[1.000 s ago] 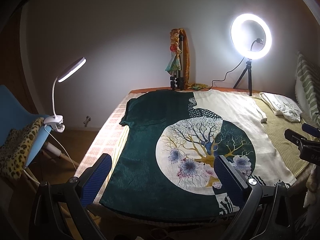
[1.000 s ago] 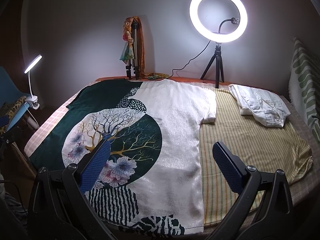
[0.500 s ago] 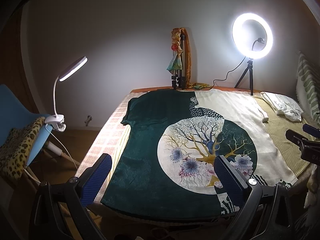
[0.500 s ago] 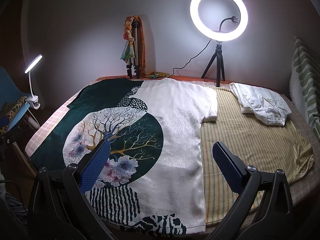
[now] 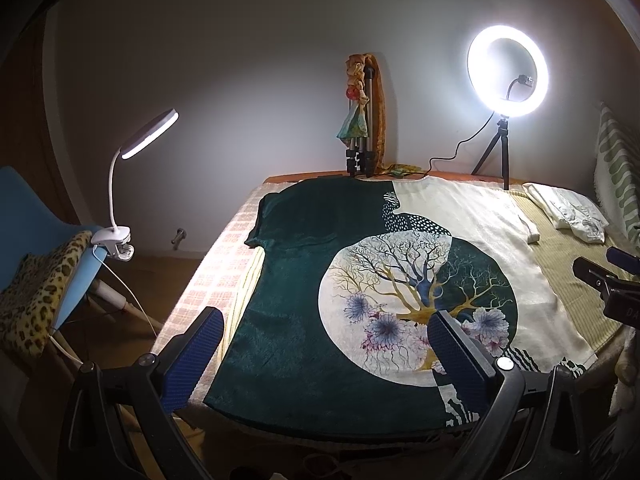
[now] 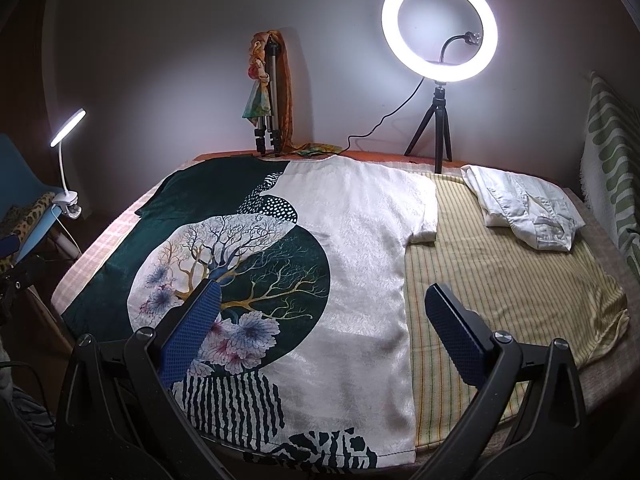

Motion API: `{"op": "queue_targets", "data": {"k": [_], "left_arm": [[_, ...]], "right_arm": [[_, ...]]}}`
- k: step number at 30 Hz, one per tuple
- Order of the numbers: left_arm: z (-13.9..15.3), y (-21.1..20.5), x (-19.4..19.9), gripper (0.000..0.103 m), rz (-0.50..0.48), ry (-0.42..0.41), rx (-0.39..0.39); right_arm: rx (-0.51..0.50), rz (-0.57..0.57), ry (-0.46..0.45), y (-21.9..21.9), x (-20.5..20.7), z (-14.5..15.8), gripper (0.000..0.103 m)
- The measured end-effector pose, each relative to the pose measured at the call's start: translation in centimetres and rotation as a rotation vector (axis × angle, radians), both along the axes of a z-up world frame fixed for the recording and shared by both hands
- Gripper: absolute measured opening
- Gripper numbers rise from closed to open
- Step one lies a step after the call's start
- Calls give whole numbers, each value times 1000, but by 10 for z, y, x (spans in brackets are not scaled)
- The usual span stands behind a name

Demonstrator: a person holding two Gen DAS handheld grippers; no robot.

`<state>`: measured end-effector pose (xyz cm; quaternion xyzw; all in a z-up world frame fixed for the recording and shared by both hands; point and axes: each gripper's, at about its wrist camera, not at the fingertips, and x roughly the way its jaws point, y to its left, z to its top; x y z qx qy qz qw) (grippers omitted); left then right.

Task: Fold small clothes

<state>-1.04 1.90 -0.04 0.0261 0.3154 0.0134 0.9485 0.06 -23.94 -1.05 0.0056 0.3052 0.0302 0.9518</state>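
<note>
Lit by a ring light [image 6: 439,26] and a clip lamp [image 5: 148,134], our bed [image 6: 500,264] carries the printed T-shirt [image 6: 280,248] spread flat, a folded white garment [image 6: 528,212] near its sleeve. We hold both the left gripper [image 5: 324,350] and right gripper [image 6: 322,332] spread wide above the hem, gripping nothing.

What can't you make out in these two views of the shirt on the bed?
- Printed shirt: near hem partly hidden by the right gripper fingers, right wrist view.
- White folded garment: details too small, left wrist view.
- Left gripper fingers hide bits of hem.
</note>
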Motion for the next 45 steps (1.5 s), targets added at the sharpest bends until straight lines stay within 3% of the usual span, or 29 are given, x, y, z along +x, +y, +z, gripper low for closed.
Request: {"op": "queue_targets", "data": {"k": [16, 19, 24, 30, 34, 38, 45], "left_arm": [[-8, 25, 9, 100, 64, 35, -25], [-17, 37, 14, 92, 73, 68, -75], [-34, 67, 14, 80, 75, 98, -201], [-53, 100, 11, 70, 144, 136, -245], [-69, 121, 11, 59, 173, 184, -317], [-83, 132, 14, 50, 189, 218, -334], [-102, 135, 20, 46, 194, 260, -315]], "right_arm": [[64, 40, 53, 23, 25, 7, 103], [60, 67, 54, 33, 36, 17, 103], [93, 177, -26, 47, 52, 36, 103], [91, 258, 22, 75, 106, 54, 103], [165, 319, 70, 97, 140, 56, 103], [201, 369, 122, 127, 175, 51, 103], [243, 395, 246, 184, 247, 28, 97]]}}
